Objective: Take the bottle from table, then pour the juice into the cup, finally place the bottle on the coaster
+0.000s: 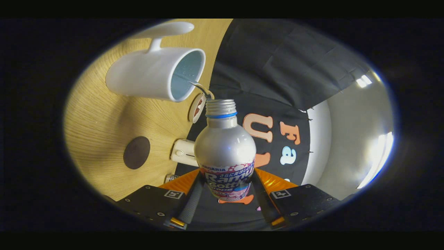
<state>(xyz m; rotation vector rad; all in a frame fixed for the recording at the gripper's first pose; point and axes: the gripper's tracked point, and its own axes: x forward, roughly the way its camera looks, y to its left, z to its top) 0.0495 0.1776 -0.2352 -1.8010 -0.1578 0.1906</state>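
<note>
Wooden table (100, 128), gripper (225, 194) clamping bottle (224, 152) (mouth toward cup (152, 74))

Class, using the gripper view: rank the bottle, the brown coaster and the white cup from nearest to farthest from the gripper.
1. Bottle: clamped between the fingers of the gripper, tilted, pouring.
2. Brown coaster: on the wooden table, beyond the fingers, off to the bottle's side.
3. White cup: farthest, at the bottle's mouth, catching the stream.

The gripper view rides the hand-held gripper (225, 194), looking forward along its fingers, rolled sideways: table (100, 125) at frame left, very close to the bottle (224, 152).
</note>
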